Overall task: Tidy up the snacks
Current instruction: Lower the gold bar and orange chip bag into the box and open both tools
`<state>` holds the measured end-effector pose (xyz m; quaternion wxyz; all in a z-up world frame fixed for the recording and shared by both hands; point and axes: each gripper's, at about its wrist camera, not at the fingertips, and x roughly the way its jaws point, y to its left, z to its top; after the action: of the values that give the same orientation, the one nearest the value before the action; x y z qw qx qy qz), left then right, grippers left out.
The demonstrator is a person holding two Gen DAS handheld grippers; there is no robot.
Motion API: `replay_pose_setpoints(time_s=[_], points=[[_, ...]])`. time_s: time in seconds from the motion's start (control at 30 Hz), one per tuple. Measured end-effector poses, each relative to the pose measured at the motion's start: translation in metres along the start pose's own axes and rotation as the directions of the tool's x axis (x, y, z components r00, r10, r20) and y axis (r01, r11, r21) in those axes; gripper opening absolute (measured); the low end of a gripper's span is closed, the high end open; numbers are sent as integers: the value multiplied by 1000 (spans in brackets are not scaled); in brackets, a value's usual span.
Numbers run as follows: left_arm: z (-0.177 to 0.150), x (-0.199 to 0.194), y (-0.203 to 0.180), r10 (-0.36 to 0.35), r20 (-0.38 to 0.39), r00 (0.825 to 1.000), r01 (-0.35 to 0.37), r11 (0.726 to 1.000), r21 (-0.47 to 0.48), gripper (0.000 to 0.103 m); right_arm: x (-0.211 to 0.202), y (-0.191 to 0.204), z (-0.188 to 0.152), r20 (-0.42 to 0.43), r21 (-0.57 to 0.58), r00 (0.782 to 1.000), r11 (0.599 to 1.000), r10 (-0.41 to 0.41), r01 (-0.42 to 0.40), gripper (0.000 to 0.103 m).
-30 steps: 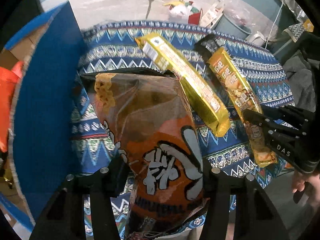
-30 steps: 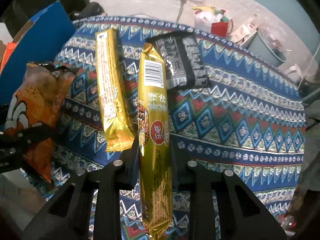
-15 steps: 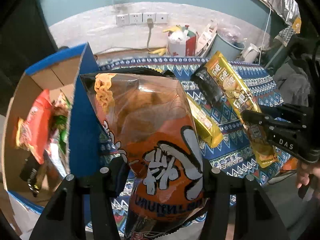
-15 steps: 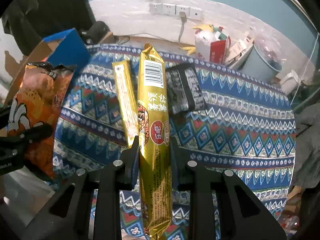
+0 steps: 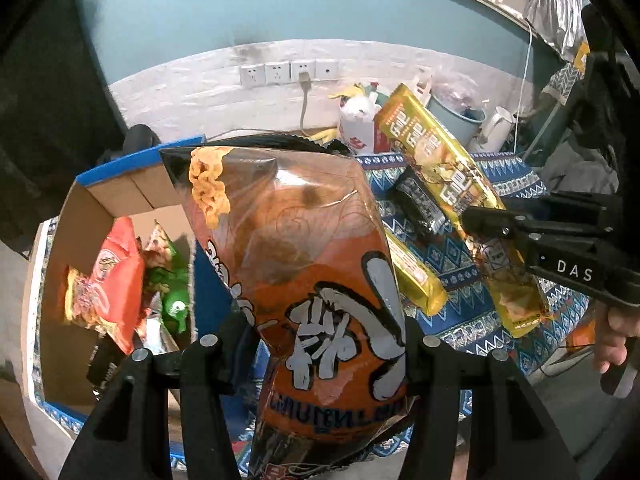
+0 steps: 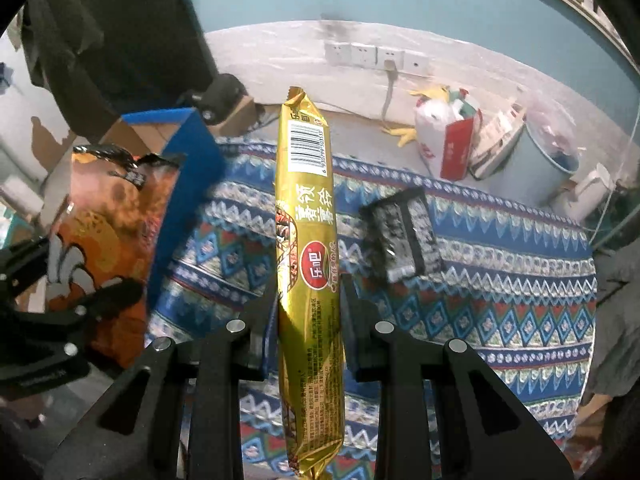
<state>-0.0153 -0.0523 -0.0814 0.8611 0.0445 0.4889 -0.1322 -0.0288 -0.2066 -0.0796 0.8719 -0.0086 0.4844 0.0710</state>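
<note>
The left gripper [image 5: 326, 344] pinches an orange snack bag [image 5: 296, 264] across its lower half. The bag stands with its long axis running away from the camera, its dark crimped top edge farthest off, held in the air above the near edge of the table. The right gripper [image 6: 308, 312] has its fingers pressed against the sides of a long gold snack pack [image 6: 308, 264], gripped below its middle — the pack points straight ahead along the fingers, barcode end far, the other end hanging toward the camera. In the left view that same pack slants up and to the left out of the right gripper, and a hand [image 5: 612, 340] shows beneath it.

Under both lies a tablecloth [image 6: 500, 300] in blue with zigzag and diamond bands. On it a second gold pack [image 5: 416, 276] lies lengthwise, and a little farther off a black packet [image 6: 404, 232] lies flat.

At the table's left stands an open cardboard box [image 5: 132, 184] with blue outer walls — inside are a red-orange bag [image 5: 112, 280], a green bag [image 5: 172, 292] and other wrappers packed together.

Beyond the table, the floor holds a white and red bag [image 6: 448, 136] and a pale blue bucket [image 6: 536, 160]. A row of wall sockets [image 6: 376, 56] sits on the white lower wall, teal above.
</note>
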Motion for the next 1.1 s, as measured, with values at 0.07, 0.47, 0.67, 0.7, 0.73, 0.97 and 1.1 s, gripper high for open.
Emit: replay_pose_setpoints(time_s=[0.07,0.47,0.67,0.7,0.73,0.97,1.1], points=[[2,-3,6,2,9,1000,-1,1000,-8,56,-1,8,7,7,-7,1000,1000,11,-11,25],[6,-32,54,28,74,997,-25,998,-50,56,6,58,40,12,-38,997,997,71,-70,25],[4,-39,85,37,85,996,-29,995,-97,56,16,86,54,-2,-56,995,993,104,-104,25],[3,-40,92,41,86,995,-32,994,-108,56,17,91,57,-3,-58,994,992,108,-108,25],[2,-40,97,45,85,995,-35,993,-117,56,18,95,59,-4,-60,994,992,111,-111,25],[0,-39,142,79,69,995,-65,981,-183,56,32,133,80,-18,-74,988,986,151,-152,25],[-4,-38,167,97,57,994,-82,972,-218,56,41,154,91,-32,-78,984,981,175,-177,25]])
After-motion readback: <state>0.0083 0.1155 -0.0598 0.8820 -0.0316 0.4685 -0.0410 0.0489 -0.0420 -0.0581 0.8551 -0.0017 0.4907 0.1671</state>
